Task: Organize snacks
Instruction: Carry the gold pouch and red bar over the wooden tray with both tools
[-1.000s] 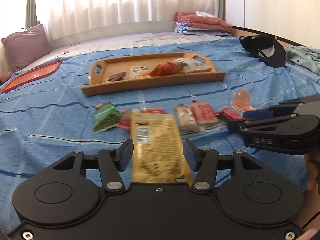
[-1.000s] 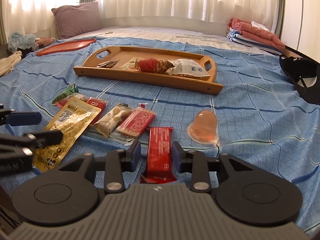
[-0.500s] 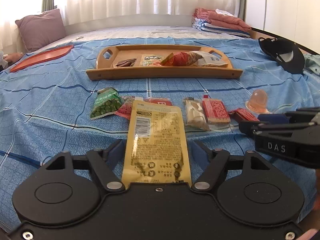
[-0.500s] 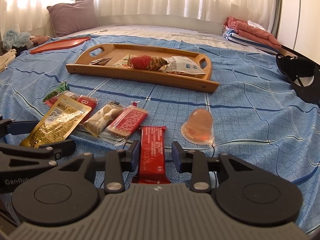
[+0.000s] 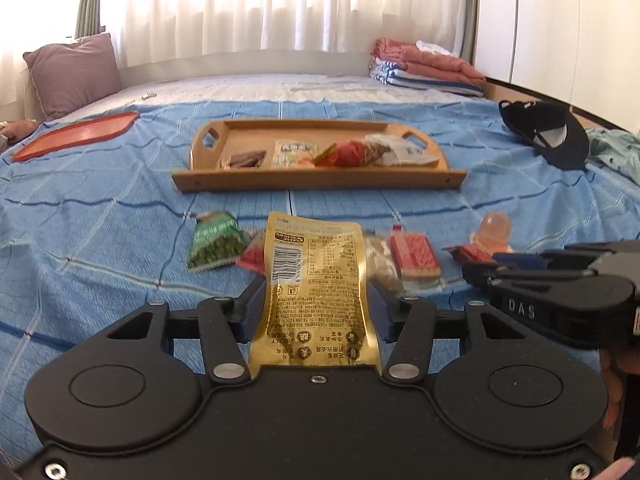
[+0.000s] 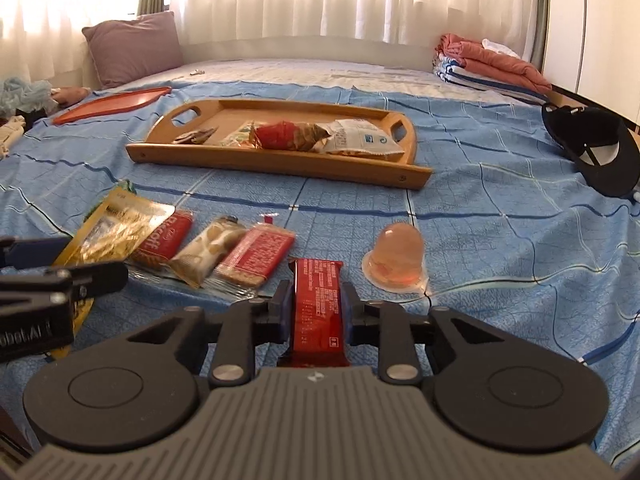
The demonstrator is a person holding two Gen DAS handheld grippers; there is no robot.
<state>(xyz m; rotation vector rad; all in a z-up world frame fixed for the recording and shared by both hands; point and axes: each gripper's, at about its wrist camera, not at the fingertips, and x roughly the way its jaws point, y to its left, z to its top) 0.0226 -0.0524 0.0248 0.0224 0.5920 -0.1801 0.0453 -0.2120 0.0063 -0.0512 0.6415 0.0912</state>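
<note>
The left gripper [image 5: 314, 308] had the gold packet [image 5: 314, 280] between its blue pads, one at each long edge; its jaws were closing, and the pads pressed the packet's sides. The packet stood up off the blue bedspread [image 5: 100, 240], its printed back facing the camera and its upper end tilted away toward the wooden tray [image 5: 320, 180]. In the right wrist view the same packet [image 6: 112, 232] ran slantwise from the left gripper [image 6: 56, 276] at the left edge.

The right gripper [image 6: 316, 308] was clamped fully on the red bar [image 6: 318, 304], its pads tight against the wrapper's two long sides. The bar ran straight forward between the fingers, its far end just short of the jelly cup [image 6: 396, 258], which sat a little to the right. Whether the bar had left the bedspread was hard to judge from this angle.

Loose snacks lay in a row just beyond both grippers: a green packet [image 5: 214, 240], a red Biscoff packet [image 6: 168, 236], a beige bar [image 6: 208, 252] and a red-patterned cracker pack [image 6: 256, 256], the last three side by side and touching. The tray lay well beyond them and held several packets.
</note>
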